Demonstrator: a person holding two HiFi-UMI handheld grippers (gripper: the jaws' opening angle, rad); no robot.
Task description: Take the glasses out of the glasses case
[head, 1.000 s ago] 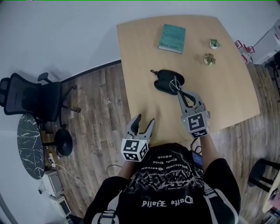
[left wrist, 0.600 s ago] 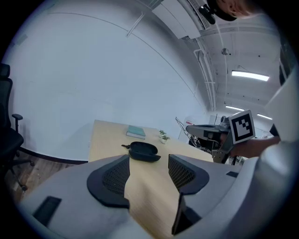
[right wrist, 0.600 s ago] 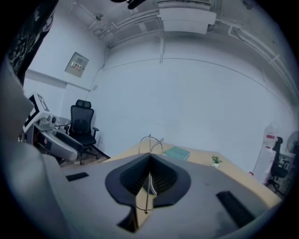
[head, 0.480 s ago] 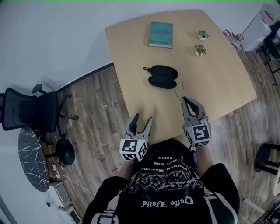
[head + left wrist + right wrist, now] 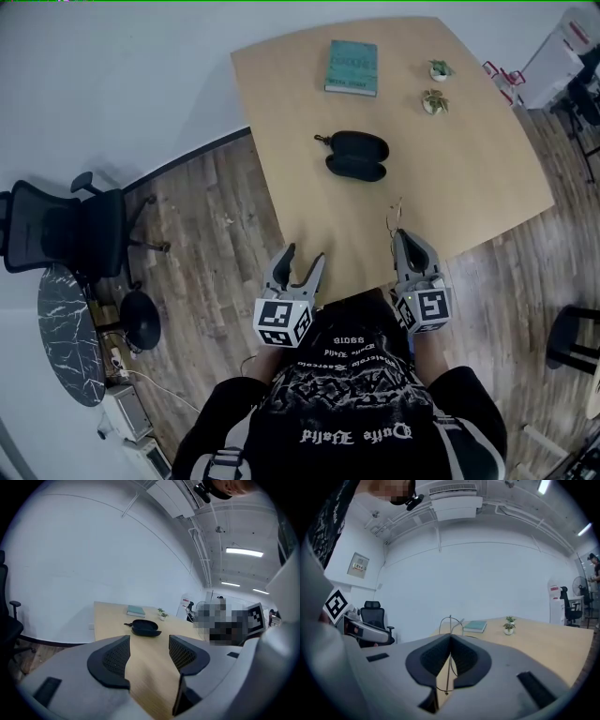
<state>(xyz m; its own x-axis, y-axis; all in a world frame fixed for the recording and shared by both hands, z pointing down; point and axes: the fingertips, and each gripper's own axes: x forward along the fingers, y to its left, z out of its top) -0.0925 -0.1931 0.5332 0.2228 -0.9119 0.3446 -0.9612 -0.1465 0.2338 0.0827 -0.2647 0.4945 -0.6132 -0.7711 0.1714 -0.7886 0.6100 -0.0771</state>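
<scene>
right gripper (image 5: 398,234): i am clenching it on the glasses (image 5: 450,626), pinching a thin wire part of the frame between the closed pads. the frame is sticking up and forward past the tips and hanging over the near edge of the table (image 5: 478,178). the glasses are already clear of their case and are touching nothing but my pads.

left gripper (image 5: 306,255): i am holding it released, jaws apart with nothing between them. it is hovering just off the near edge, toward the near left corner, beside the right one.

governing relation: the glasses are sitting at the right gripper's own tip, so the right hand is carrying them and the left is taking no part. bare tabletop is lying straight ahead of the tips, between the near edge and the case. i am judging that setting the frame down there is what remains. how the frame's long axis is lying i cannot tell; only thin wire is showing.

glasses case (image 5: 356,156): it is lying open and empty near the middle of the table, long axis running roughly along the near edge, well apart from both grippers.

far edge: a book (image 5: 352,67) is lying flat; two potted plants (image 5: 439,69) are standing toward the far right corner.

count: one pair of glasses, one case, one book, two plants, two grippers.
</scene>
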